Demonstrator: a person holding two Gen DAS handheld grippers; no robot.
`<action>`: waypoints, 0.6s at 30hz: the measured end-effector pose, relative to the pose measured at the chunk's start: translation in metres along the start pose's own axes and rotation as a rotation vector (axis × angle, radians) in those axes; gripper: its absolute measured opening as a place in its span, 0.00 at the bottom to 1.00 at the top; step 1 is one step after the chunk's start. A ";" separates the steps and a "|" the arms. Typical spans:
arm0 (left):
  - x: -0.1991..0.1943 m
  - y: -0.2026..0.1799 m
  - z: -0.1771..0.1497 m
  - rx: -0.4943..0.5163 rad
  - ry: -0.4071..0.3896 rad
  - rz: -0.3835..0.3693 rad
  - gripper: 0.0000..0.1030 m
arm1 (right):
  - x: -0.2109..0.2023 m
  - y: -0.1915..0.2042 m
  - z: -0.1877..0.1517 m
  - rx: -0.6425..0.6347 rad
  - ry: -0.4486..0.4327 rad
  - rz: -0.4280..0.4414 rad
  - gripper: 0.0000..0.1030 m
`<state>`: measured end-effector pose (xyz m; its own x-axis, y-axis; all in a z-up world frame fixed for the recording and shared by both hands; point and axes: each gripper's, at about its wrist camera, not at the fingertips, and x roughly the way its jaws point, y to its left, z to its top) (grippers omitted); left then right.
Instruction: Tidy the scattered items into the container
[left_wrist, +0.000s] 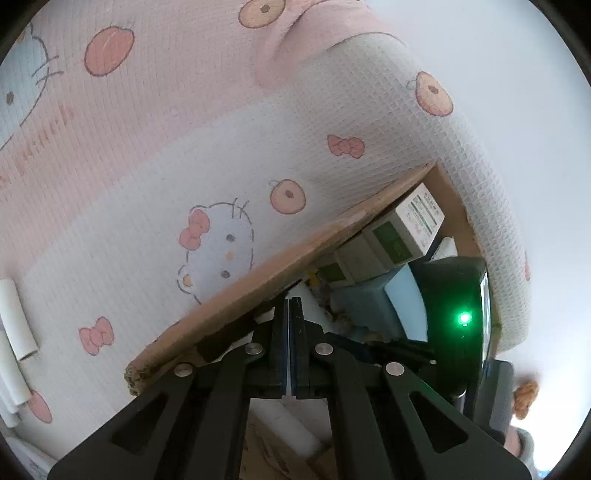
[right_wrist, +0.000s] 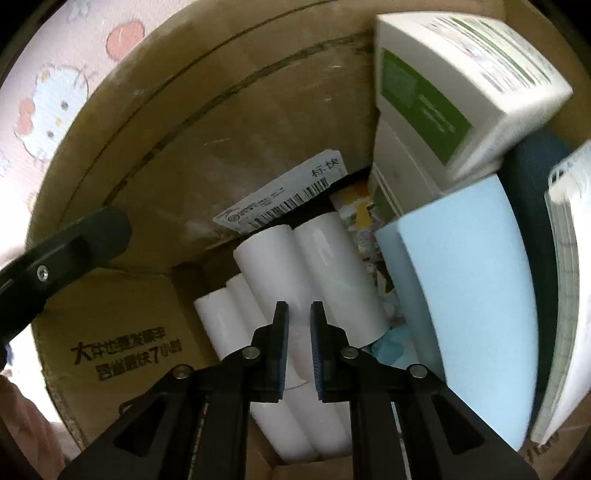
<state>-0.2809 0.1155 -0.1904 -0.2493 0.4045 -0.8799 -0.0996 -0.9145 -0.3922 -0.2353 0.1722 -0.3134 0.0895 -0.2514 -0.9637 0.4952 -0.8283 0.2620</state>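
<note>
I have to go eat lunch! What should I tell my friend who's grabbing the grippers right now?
Left gripper: fingers shut, holding nothing, over the cardboard box rim.
Right gripper: down inside the box, fingers shut to a narrow gap over the white tubes; I cannot tell whether it pinches one.
Done: several white tubes, green-and-white cartons and a blue block lie in the box.
Left: more white tubes lie on the cartoon mat outside the box. Fetch those next.
</note>
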 end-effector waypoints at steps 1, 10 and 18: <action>-0.003 -0.002 -0.002 0.002 -0.001 0.003 0.00 | 0.001 0.004 0.001 -0.012 0.010 -0.027 0.08; -0.005 -0.007 -0.001 0.016 0.048 -0.021 0.00 | 0.002 -0.005 0.006 0.036 0.061 0.006 0.08; 0.001 -0.026 -0.013 0.000 0.135 0.038 0.06 | -0.063 -0.010 -0.024 0.001 -0.133 -0.075 0.08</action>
<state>-0.2658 0.1400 -0.1844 -0.1207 0.3675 -0.9221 -0.0928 -0.9290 -0.3582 -0.2255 0.2084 -0.2561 -0.0625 -0.2528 -0.9655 0.4952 -0.8478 0.1899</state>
